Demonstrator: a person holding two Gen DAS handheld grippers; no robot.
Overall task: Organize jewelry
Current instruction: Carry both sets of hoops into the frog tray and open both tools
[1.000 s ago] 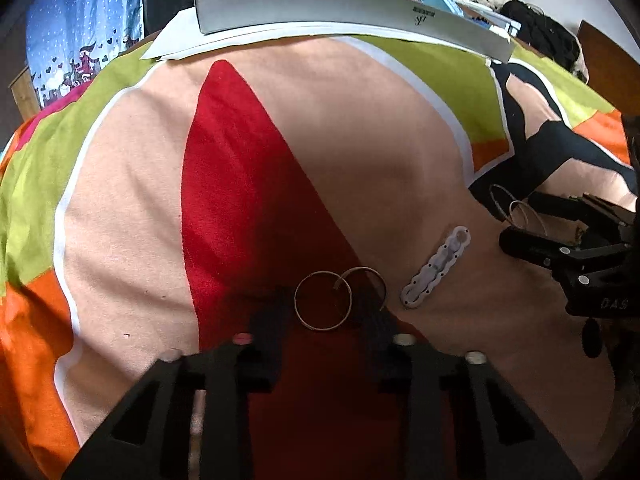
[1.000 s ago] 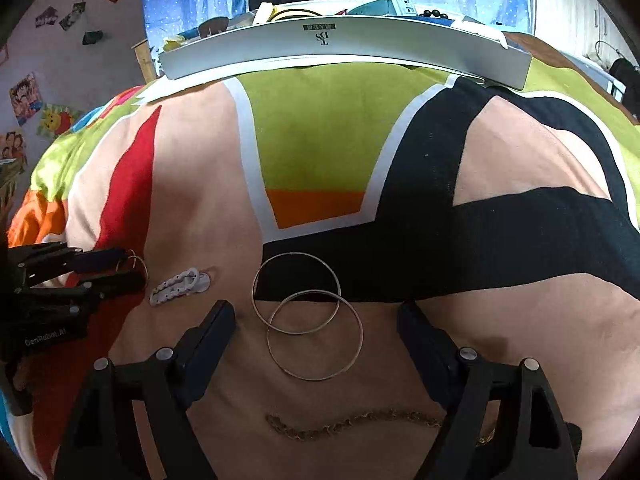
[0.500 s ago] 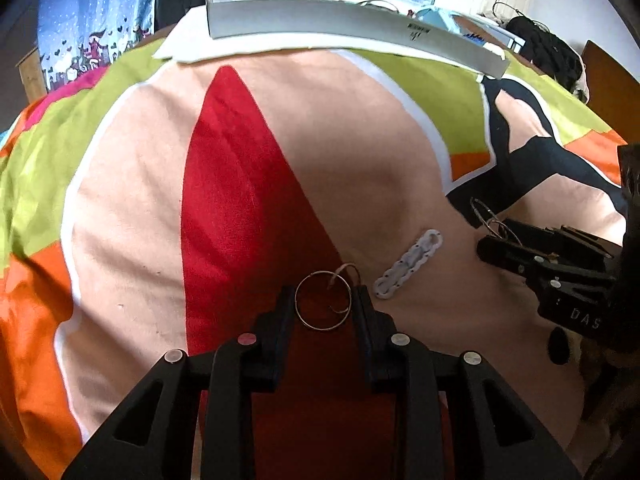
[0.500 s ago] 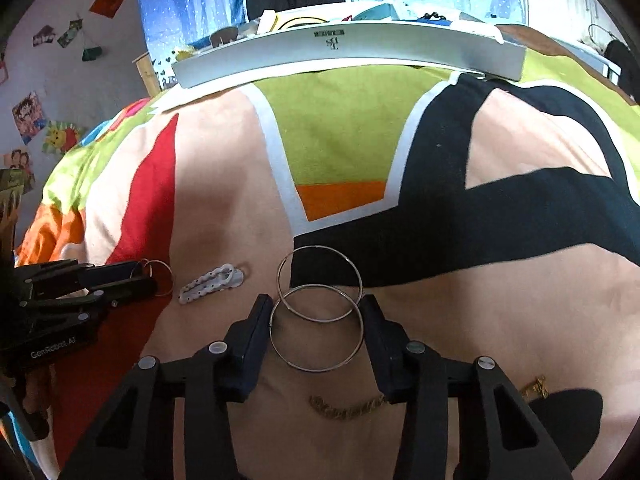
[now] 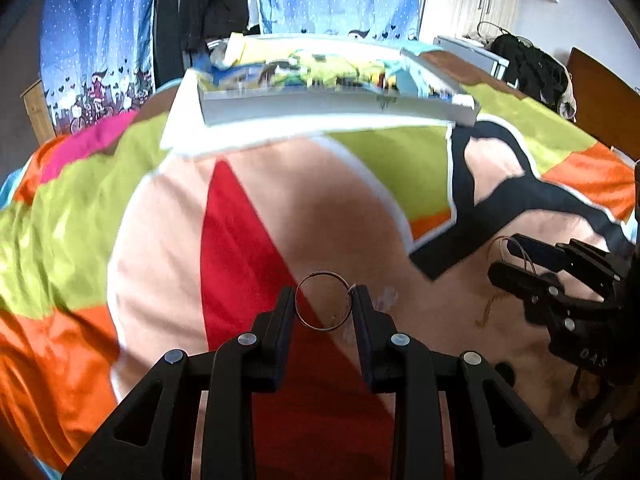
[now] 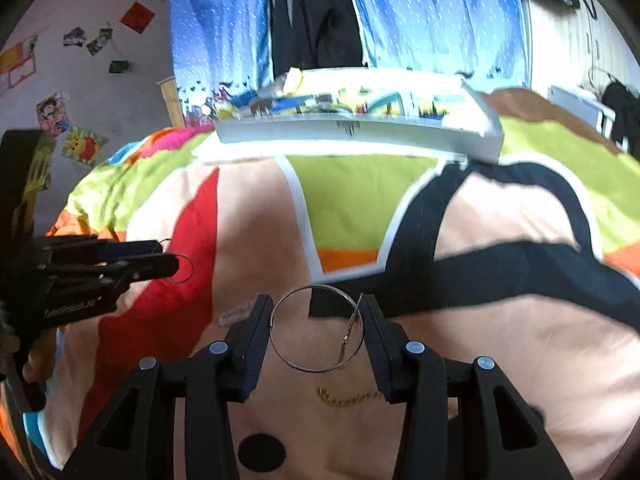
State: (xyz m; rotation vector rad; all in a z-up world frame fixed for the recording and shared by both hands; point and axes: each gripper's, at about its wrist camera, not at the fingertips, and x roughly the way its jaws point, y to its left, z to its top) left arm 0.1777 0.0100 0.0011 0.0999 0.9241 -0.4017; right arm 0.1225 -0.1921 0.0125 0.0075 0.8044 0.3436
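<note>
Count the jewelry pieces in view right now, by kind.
Hoops: 2 visible, one in left gripper, one in right gripper; cannot tell if more are stacked behind
Chain: 1
Clip: 1
Total: 4

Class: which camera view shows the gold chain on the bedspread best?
The right wrist view: the gold chain lies in full below the right gripper and its hoop. The left wrist view shows only a blurred streak beside that gripper.

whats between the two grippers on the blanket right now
In the right wrist view, only a pale, blurred clip-like piece lies on the blanket between the left gripper and right gripper; otherwise bare fabric. Each gripper holds a hoop.
</note>
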